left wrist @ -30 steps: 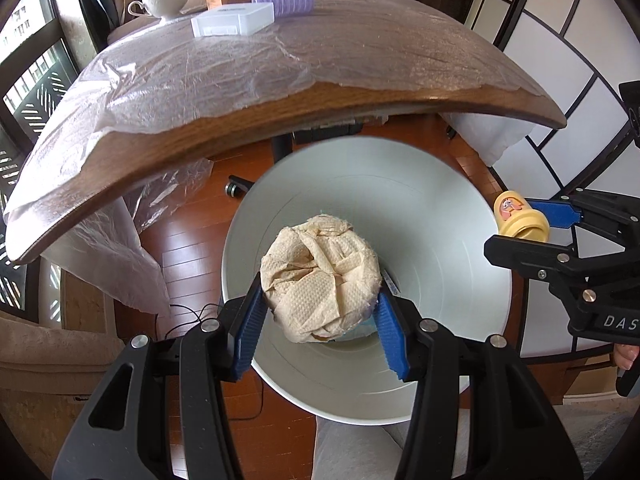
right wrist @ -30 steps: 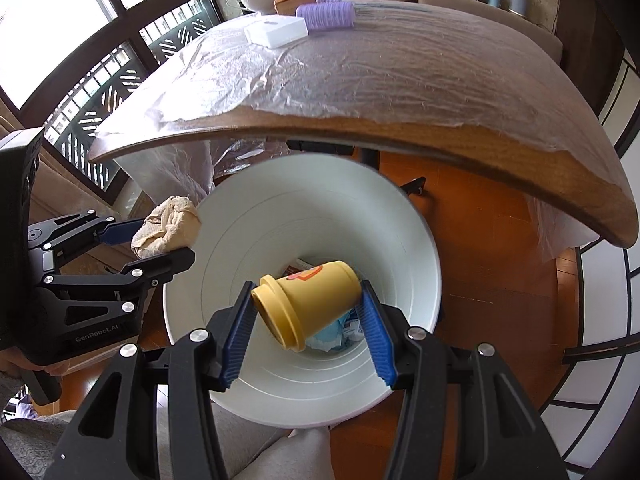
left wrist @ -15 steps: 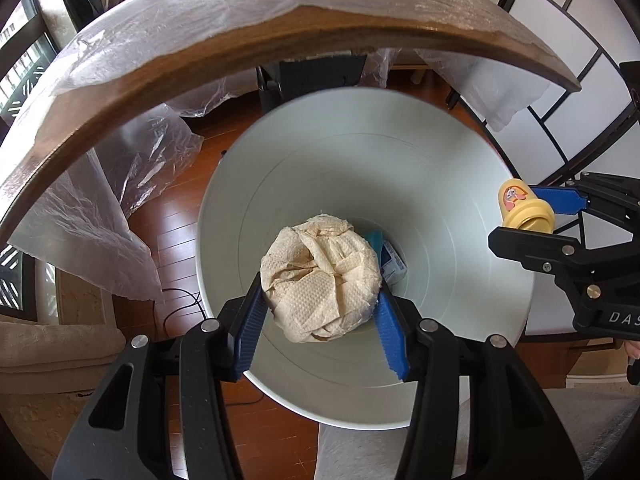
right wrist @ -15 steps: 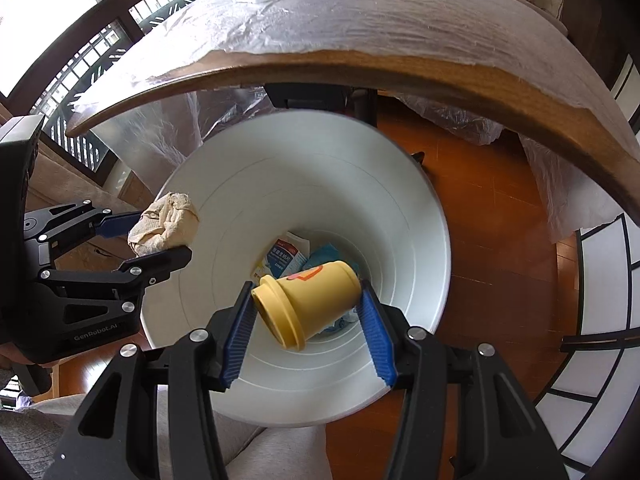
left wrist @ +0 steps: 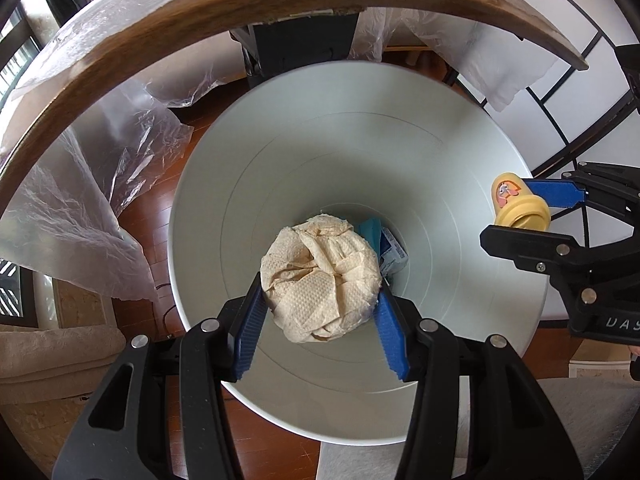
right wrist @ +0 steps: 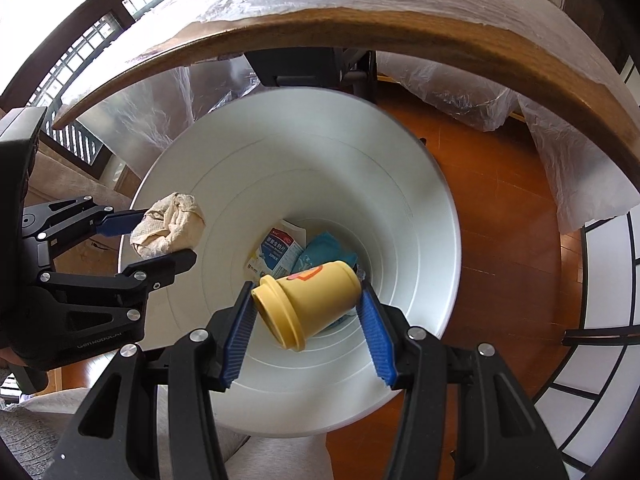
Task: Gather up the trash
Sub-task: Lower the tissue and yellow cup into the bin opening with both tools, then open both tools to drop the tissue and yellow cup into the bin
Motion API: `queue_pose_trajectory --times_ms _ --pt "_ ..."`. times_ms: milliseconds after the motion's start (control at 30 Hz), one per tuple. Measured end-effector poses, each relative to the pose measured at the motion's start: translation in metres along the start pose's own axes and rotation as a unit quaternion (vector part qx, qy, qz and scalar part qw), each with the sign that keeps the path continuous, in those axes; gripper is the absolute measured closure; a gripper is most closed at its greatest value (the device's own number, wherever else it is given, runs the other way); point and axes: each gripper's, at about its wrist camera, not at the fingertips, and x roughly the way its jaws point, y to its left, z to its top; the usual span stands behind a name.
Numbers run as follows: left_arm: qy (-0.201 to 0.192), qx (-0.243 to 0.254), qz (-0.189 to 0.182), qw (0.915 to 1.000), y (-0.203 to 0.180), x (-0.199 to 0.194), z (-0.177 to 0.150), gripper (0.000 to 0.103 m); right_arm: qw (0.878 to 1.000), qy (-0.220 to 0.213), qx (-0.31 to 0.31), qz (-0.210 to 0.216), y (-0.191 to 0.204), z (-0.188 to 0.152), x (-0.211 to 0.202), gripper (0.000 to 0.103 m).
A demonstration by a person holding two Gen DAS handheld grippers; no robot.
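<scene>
Both held over white bin (left wrist: 460, 152) for dropping: left tool (left wrist: 320, 300) clamped on crumpled paper towel (left wrist: 320, 276), right tool (right wrist: 306, 312) clamped on yellow cup (right wrist: 308, 300).

White bin (left wrist: 460, 128) on wood floor (right wrist: 500, 216); plastic-sheeted table (right wrist: 400, 28).

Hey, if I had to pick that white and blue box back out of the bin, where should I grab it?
Grip the white and blue box across its thin upper edge, coming straight down from above. It leans against the white bin wall at the bottom, beside a teal packet, so only the top is free. The right tool holds the yellow cup.
</scene>
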Motion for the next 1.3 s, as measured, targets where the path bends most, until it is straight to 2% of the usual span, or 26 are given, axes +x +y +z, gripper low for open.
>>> queue_pose_trajectory --times_ms 967,1033,1067,1100,1167,1300 --pt "0.013 0.017 0.002 0.9998 0.002 0.014 0.009 0.051 1.000 0.015 0.009 0.004 -0.008 0.005 0.013 0.053" --pt "0.009 0.016 -0.008 0.9998 0.003 0.014 0.009 0.051 1.000 0.020 0.013 0.009 -0.010 0.005 0.014 0.052" --pt "0.003 0.012 -0.023 0.9997 0.004 0.012 0.009 0.050 1.000 0.021 0.016 0.010 -0.012 0.005 0.015 0.052" --pt "0.002 0.008 -0.030 0.9995 0.006 0.011 0.009 0.036 0.999 0.020 0.023 0.010 -0.013 0.004 0.013 0.043" --pt "-0.008 -0.001 -0.021 0.9997 0.009 0.007 0.009 0.016 0.999 0.008 0.037 0.008 -0.017 0.004 0.009 0.026" --pt "-0.023 -0.011 -0.027 0.9993 0.015 -0.005 0.006 0.016 0.998 -0.010 0.056 0.008 -0.024 0.003 -0.007 0.022"
